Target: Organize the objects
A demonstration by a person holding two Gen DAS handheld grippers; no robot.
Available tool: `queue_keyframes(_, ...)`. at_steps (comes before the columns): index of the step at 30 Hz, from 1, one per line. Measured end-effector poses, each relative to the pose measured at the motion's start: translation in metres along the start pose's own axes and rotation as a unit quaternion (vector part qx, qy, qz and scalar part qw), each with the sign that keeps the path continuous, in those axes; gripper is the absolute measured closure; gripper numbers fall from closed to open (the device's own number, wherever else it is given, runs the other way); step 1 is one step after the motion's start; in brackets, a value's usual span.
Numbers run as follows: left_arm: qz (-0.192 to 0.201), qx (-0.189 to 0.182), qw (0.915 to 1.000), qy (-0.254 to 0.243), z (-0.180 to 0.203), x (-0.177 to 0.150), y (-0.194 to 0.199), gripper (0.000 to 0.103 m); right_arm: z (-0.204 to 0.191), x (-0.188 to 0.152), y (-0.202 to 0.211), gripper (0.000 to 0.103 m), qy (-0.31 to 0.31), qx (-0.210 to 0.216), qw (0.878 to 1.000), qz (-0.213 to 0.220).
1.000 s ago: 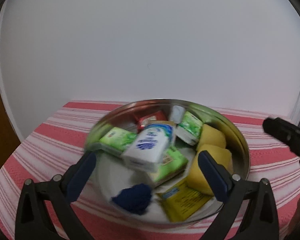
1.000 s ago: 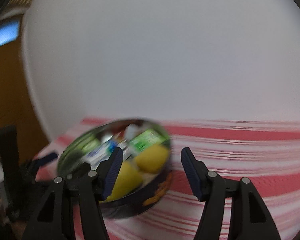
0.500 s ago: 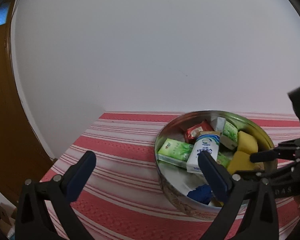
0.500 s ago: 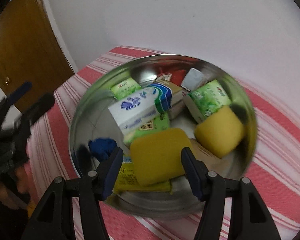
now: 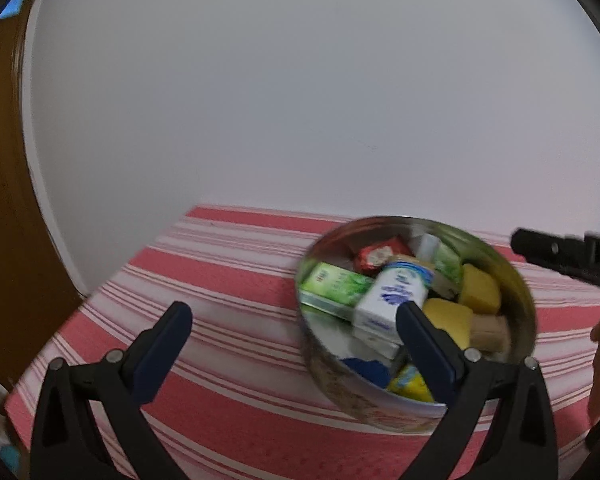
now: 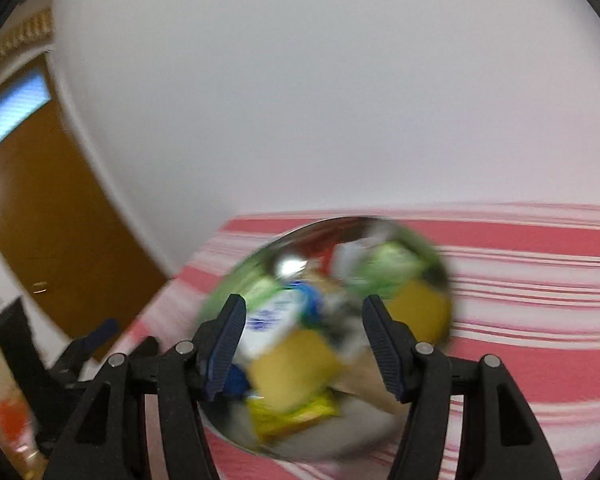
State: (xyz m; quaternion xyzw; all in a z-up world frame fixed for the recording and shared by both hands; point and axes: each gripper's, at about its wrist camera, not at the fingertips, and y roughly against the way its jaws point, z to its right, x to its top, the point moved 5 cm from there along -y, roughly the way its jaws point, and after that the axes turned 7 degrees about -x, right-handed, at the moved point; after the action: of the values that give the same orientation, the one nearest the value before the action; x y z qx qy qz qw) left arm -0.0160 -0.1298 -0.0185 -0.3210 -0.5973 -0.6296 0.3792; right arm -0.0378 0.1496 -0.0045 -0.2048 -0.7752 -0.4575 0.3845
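Round metal tin (image 5: pixel 524 292) of packets on striped cloth (image 5: pixel 220 280); left gripper (image 5: pixel 292 332) and right gripper (image 6: pixel 303 334) beside it, jaws apart, empty.

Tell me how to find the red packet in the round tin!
Look at the pink-and-white striped cloth and find the shiny round metal tin sitting on it. Inside, go to the far side, nearest the white wall, just behind the white-and-blue carton. The red packet there is the only red thing in the tin; its neighbours are green, white or yellow.
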Motion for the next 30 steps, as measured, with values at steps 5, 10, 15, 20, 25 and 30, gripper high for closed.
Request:
queue_keyframes(5,-0.013,-0.006,0.9998,-0.016,0.024,-0.007,-0.002,0.0,0.013,-0.024,0.028,0.04,0.007,-0.087,0.996,0.012)
queue_keyframes(10,-0.021,0.008,0.9989,-0.042,0.044,-0.013,0.003,0.0,0.009,-0.037,0.034,0.039,0.017,-0.108,0.994,0.012)
queue_keyframes(15,-0.025,0.011,0.9981,-0.054,0.06,-0.016,0.013,0.0,0.007,-0.046,0.048,0.039,0.013,-0.125,0.992,0.017)
queue_keyframes(20,-0.025,0.009,0.9978,-0.061,0.072,-0.018,0.022,0.0,0.008,-0.048,0.065,0.039,0.0,-0.132,0.991,0.03)
queue_keyframes(25,-0.029,0.006,0.9974,-0.065,0.079,-0.019,0.028,0.0,0.001,-0.049,0.083,0.039,-0.006,-0.121,0.992,0.046)
queue_keyframes(30,-0.03,-0.002,0.9981,-0.053,0.079,-0.019,0.038,0.0,-0.007,-0.047,0.101,0.039,0.008,-0.143,0.987,0.071)
